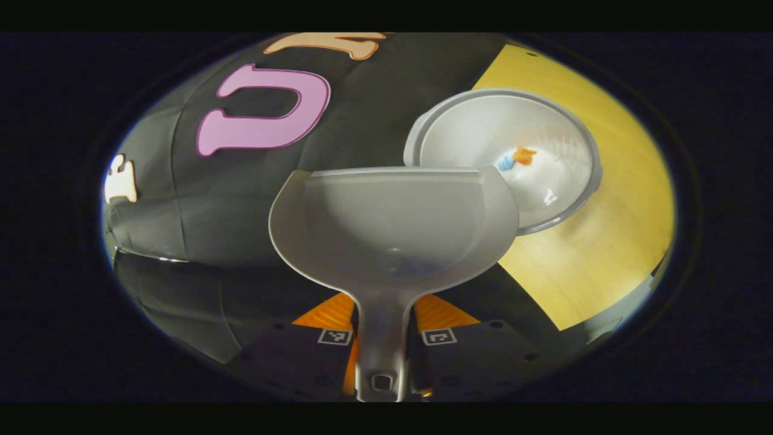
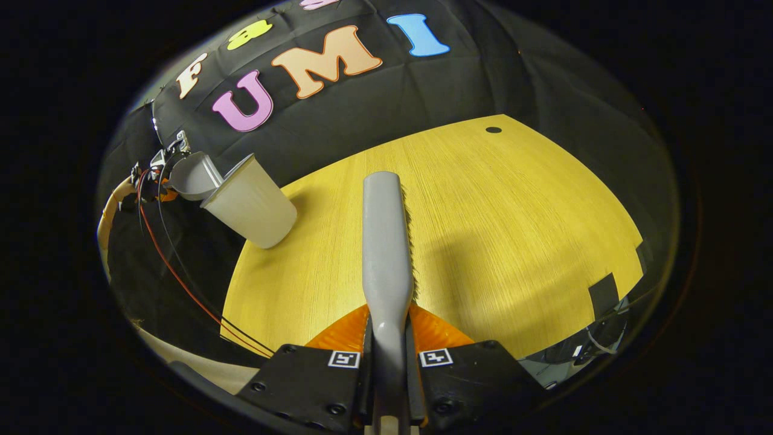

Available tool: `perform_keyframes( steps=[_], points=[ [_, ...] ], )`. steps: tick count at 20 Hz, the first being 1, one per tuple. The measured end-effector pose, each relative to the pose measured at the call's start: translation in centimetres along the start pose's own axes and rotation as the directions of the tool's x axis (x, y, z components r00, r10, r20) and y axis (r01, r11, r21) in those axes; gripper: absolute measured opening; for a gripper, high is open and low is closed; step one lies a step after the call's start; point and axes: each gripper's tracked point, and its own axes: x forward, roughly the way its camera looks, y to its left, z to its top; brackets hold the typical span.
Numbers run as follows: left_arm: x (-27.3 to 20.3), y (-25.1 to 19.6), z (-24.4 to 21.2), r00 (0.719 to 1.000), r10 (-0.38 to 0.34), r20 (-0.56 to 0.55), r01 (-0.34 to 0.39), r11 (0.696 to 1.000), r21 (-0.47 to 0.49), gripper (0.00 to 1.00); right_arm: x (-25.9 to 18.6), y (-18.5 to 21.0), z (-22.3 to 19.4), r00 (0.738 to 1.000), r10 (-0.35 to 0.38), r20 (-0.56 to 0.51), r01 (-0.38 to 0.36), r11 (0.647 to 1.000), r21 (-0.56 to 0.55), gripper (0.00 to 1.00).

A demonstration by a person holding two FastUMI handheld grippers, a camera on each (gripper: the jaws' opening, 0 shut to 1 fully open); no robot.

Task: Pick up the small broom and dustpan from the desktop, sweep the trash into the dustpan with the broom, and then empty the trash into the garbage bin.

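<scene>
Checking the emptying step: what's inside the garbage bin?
In the garbage bin, small blue and orange trash lies on the bottom. The dustpan, shut in the left gripper, covers the bin's near-left part.

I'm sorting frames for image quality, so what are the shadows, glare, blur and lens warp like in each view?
Left gripper view: the dustpan is soft and close to the lens, the scraps in the garbage bin are smeared, and a small glint sits on the bin's inside. Right gripper view: sharper; the broom throws a broad soft shadow on the table, whose edges bow with the fisheye.
</scene>
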Motion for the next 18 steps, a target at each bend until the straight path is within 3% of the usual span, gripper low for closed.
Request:
perform_keyframes(
  steps=[2, 4, 7, 9, 11, 13, 15, 18],
  points=[
    [0.8, -1.4, 0.8, 0.998, 0.004, 0.067, 0.002, 0.995, -0.098, 0.27, 0.5, 0.2, 0.1, 1.000, 0.013, -0.010, -0.013, 1.000, -0.014, 0.20],
    [0.8, -4.1, 2.4, 0.983, 0.003, 0.183, 0.045, 0.965, -0.258, 0.28, 0.9, 0.7, 0.4, 0.999, 0.029, -0.019, -0.030, 0.999, -0.027, 0.20],
    [0.4, -8.7, 6.3, 0.922, -0.023, 0.386, 0.219, 0.854, -0.472, 0.25, 0.9, 1.3, 1.0, 0.998, 0.054, -0.025, -0.055, 0.998, -0.044, 0.21],
    [-1.2, -10.1, 8.9, 0.876, -0.001, 0.482, 0.304, 0.777, -0.551, 0.27, 1.0, 1.9, 1.4, 0.997, 0.076, -0.024, -0.077, 0.995, -0.057, 0.21],
    [-4.6, -11.8, 11.1, 0.842, 0.016, 0.539, 0.360, 0.727, -0.585, 0.27, 0.9, 2.3, 1.5, 0.996, 0.088, -0.026, -0.090, 0.994, -0.070, 0.21],
    [-8.3, -14.7, 13.9, 0.793, 0.017, 0.609, 0.417, 0.714, -0.563, 0.27, 0.9, 2.5, 1.6, 0.994, 0.102, -0.030, -0.104, 0.991, -0.078, 0.20],
    [-11.5, -18.9, 16.1, 0.747, -0.015, 0.665, 0.487, 0.694, -0.531, 0.29, 0.9, 2.4, 1.4, 0.993, 0.109, -0.035, -0.112, 0.990, -0.089, 0.21],
    [-13.5, -26.2, 19.3, 0.694, -0.118, 0.710, 0.612, 0.616, -0.496, 0.27, 0.8, 1.8, 1.4, 0.994, 0.107, -0.036, -0.111, 0.988, -0.104, 0.20]
  ],
)
